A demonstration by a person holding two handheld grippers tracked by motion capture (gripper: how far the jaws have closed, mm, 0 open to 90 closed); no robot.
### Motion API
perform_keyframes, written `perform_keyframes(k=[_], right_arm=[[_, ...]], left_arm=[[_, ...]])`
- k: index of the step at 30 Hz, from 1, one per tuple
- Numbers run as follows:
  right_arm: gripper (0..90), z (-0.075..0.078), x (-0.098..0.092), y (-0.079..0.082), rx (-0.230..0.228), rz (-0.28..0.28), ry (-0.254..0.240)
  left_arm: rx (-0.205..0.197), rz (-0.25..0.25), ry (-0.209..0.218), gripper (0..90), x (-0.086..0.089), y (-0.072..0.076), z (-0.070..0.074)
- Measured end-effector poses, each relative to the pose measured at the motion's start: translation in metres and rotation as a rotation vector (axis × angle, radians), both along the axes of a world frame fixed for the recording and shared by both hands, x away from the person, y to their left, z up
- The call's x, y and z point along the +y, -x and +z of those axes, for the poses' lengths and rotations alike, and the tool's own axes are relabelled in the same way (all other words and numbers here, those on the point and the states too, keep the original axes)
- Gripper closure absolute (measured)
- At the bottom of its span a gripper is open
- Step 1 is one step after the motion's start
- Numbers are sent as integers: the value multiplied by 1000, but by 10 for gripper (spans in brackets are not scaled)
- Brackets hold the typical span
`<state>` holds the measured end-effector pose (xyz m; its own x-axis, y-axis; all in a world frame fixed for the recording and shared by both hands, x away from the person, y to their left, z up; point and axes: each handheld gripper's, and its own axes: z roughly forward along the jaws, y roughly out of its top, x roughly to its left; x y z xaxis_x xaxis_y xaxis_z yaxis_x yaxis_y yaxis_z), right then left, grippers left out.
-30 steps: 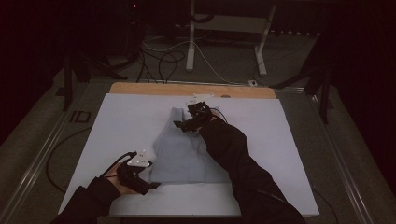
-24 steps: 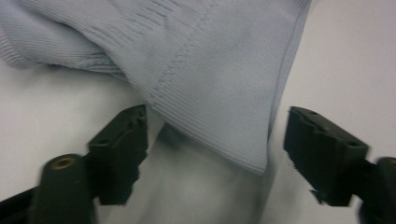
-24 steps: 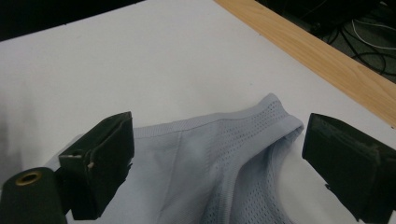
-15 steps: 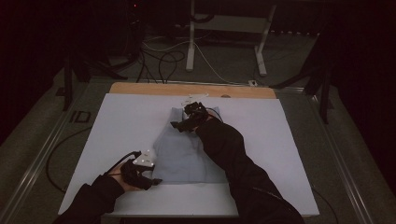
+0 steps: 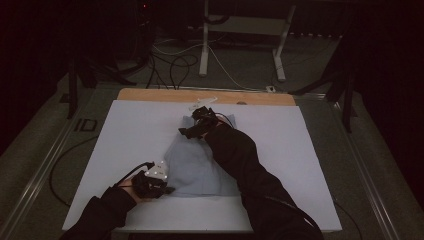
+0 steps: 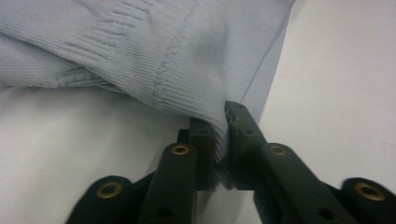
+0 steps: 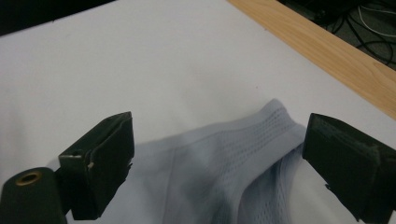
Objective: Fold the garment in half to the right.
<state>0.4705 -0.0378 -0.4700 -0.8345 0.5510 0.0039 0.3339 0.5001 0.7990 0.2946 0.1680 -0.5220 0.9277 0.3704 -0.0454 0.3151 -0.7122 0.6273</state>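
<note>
At the near edge of the white bench point(image 5: 130, 130), the left tongs point(image 6: 223, 140) have just closed, pinching the pale blue garment's point(image 5: 192, 165) hem. Farther off, the right tongs point(image 7: 219, 163) stand wide over its far corner; a dark sleeve point(image 5: 240, 160) hides part of the cloth.

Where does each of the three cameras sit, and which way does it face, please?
High view: fixed above the person's side, looking forward and down on the white table; both forearms and the left claw show.
Left gripper view: rides the left claw, looking along its jaws, shut on the pale blue garment edge.
Right gripper view: rides the right claw, jaws open above the garment's far corner, facing the wooden edge.
Shared: all three see the garment and the table.
</note>
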Motion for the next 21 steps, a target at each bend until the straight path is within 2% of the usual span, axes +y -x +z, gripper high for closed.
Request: perform_keyframes(k=[4, 8, 13, 17, 20, 21], right_arm=[[91, 4, 7, -8, -3, -20, 5], [91, 6, 16, -16, 5, -50, 2], [91, 7, 25, -25, 34, -95, 25], [140, 6, 32, -34, 81, -150, 38], [189, 4, 34, -38, 89, -169, 60], [244, 1, 35, -44, 112, -190, 73]], left_arm=[[-2, 5, 7, 860, 0, 0, 1], [-15, 8, 32, 862, 0, 2, 5], [-14, 11, 40, 863, 0, 4, 7], [-10, 12, 49, 863, 1, 3, 8], [-12, 13, 54, 867, 2, 3, 8], [-12, 12, 54, 866, 2, 4, 8]])
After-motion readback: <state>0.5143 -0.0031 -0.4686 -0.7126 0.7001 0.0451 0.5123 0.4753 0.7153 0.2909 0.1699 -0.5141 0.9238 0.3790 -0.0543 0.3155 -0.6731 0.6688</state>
